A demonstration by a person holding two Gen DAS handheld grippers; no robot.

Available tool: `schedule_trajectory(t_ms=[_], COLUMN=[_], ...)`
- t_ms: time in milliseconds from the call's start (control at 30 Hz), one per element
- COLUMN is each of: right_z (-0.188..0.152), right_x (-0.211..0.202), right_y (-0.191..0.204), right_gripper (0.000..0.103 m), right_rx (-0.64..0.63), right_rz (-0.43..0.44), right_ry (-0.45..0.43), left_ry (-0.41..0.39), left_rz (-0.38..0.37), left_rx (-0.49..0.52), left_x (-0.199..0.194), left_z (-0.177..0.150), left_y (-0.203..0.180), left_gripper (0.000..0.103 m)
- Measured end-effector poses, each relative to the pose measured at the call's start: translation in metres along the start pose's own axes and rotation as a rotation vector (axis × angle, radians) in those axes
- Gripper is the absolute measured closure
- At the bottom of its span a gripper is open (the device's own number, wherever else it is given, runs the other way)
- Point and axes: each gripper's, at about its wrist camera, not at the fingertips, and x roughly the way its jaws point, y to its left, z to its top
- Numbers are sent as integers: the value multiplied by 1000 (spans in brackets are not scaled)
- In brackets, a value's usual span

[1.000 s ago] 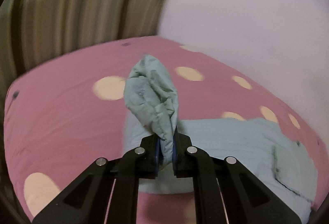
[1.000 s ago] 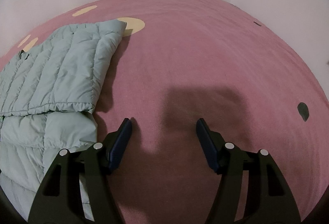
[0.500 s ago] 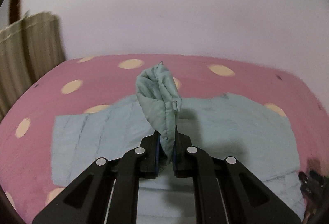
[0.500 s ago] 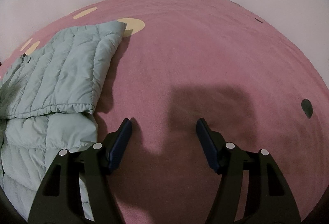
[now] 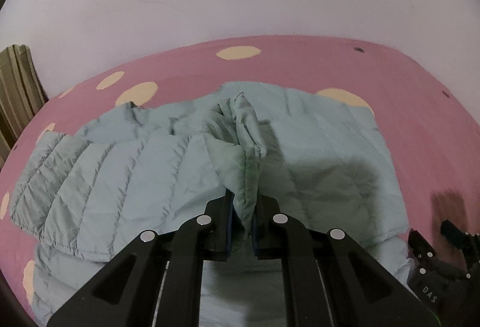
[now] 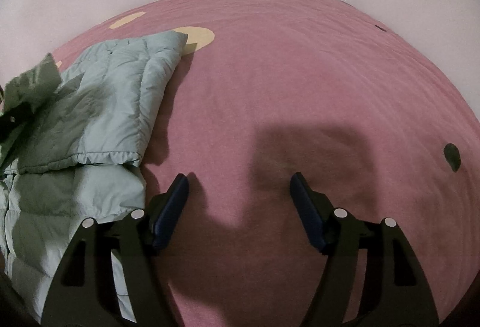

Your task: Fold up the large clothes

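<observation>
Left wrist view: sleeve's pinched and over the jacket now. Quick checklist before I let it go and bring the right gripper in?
1. Left gripper shut on the sleeve: ok, a fold of the fabric is pinched between the pads.
2. Sleeve over the jacket body, not the bedspread: ok.
3. Sleeve lying flat: not ok, it stands bunched above the jaws.
4. Right gripper free: ok, jaws opening, nothing between them, only bedspread below.
5. Right gripper clear of the jacket: ok, it is beside the jacket's edge.
6. Far side of the jacket smooth: cannot tell, wrinkled near the collar, the rest hidden.
</observation>
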Motion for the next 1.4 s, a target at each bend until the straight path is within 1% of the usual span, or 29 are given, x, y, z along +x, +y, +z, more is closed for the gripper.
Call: schedule_trajectory(t_ms=[100,200,300,333,367,400,433,467,500,567,633,733,800,833,900,933,1000,1033,1067,1167,1200,1300,1333,1400], right_z=[0,0,1,0,1,1,1,1,1,1,1,4,8,10,17,22,32,38,43,54,57,63,65,68], right_x=[0,0,0,0,0,0,0,0,0,0,0,-6,-19,-29,-47,-58,-71,-74,-72,-56,-47,-24,-18,-11], right_y=[1,1,3,3,2,2,2,2,3,3,2,0,-4,-5,-1,7,29,45,62,98,110,129,134,142], right_gripper=[32,32,32,32,32,32,32,32,32,32,32,32,32,32,32,32,32,32,32,32,32,33,35,52], right_rx=[-1,-4,-7,-8,-9,-9,-9,-9,-10,-11,-12,-9,21,50,79,75,44,19,-2,-22,-24,3,11,3], right_rz=[-2,-5,-11,-11,-11,-11,-10,-11,-12,-14,-14,-9,-11,2,37,62,122,164,201,267,280,313,317,321], right_ry=[0,1,2,2,2,2,3,2,2,3,6,12,16,4,-26,-45,-67,-68,-59,-20,-4,47,55,67], left_ry=[13,28,46,48,50,46,34,21,-1,-20,-44,-68,-77,-82,-82,-74,-57,-56,-54,-38,-35,-32,-34,-34], left_rz=[-5,-9,-20,-23,-27,-33,-36,-40,-51,-68,-59,-9,65,96,190,220,248,260,267,274,270,265,261,262], left_rx=[19,28,23,27,32,37,37,35,28,17,-14,-85,-134,-145,-174,-197,-263,-293,-308,-341,-345,-342,-339,-333], left_x=[2,3,-2,-4,-8,-16,-26,-34,-47,-65,-84,-101,-107,-108,-107,-106,-102,-100,-99,-92,-90,-84,-83,-81], left_z=[-8,-10,-10,-8,-8,-7,-7,-7,-8,-10,-13,-24,-34,-38,-47,-52,-58,-61,-62,-64,-64,-63,-63,-62], left_y=[-12,-14,-13,-12,-12,-10,-7,-3,4,20,47,103,148,163,200,217,251,264,272,293,297,303,304,305], left_gripper=[94,94,92,89,77,69,53,44,42,39,35,34,34,34,34,34,34,34,34,34,34,34,34,34])
